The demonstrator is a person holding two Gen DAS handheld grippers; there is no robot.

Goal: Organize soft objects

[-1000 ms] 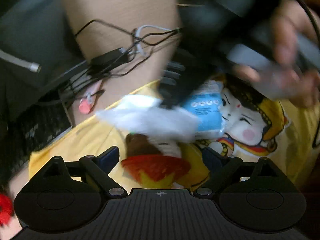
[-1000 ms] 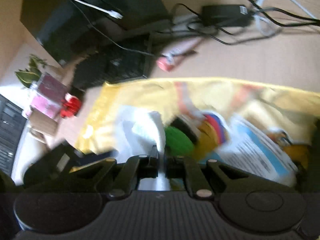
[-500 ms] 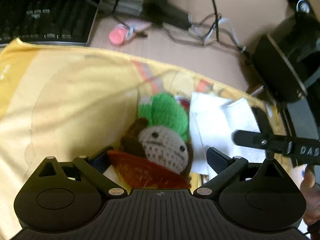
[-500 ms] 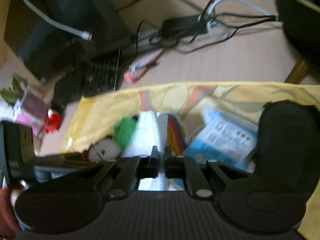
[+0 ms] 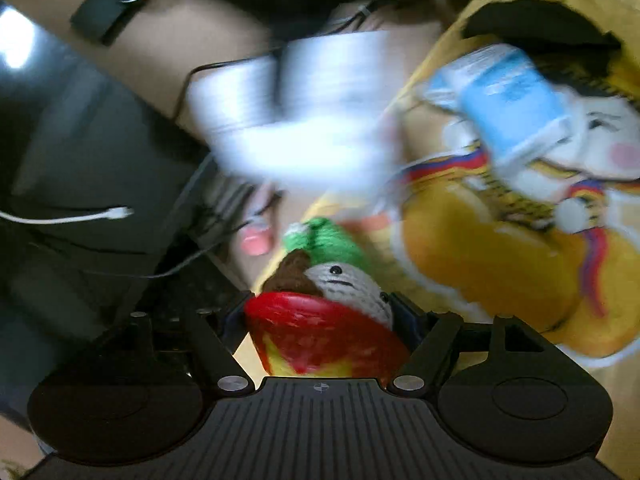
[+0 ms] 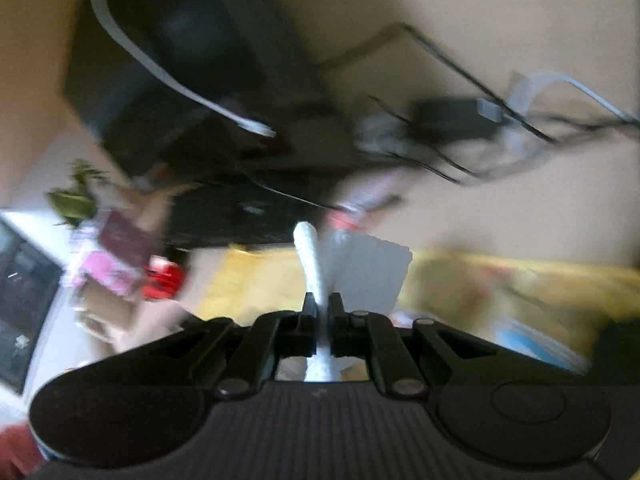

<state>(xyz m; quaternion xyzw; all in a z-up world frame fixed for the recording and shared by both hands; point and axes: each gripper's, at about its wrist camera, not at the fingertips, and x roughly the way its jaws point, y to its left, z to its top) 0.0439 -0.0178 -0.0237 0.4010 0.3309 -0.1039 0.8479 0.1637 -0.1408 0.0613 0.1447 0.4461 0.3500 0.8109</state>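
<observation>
My left gripper is shut on a crocheted doll with a red and yellow body, grey-white face, brown hair and a green top. A blurred white tissue hangs in the air above it. Beyond lies a yellow printed cloth carrying a blue tissue pack. In the right wrist view my right gripper is shut on the white tissue, which sticks up between the fingers above the yellow cloth.
A black monitor and keyboard stand on the wooden desk, with a tangle of cables and a power brick. A pink object lies near the cloth's edge. Boxes and a small plant sit at the left.
Both grippers have lifted and swung. The left one now grips the doll off the cloth. The right one has carried the white tissue up, away from the cloth.
</observation>
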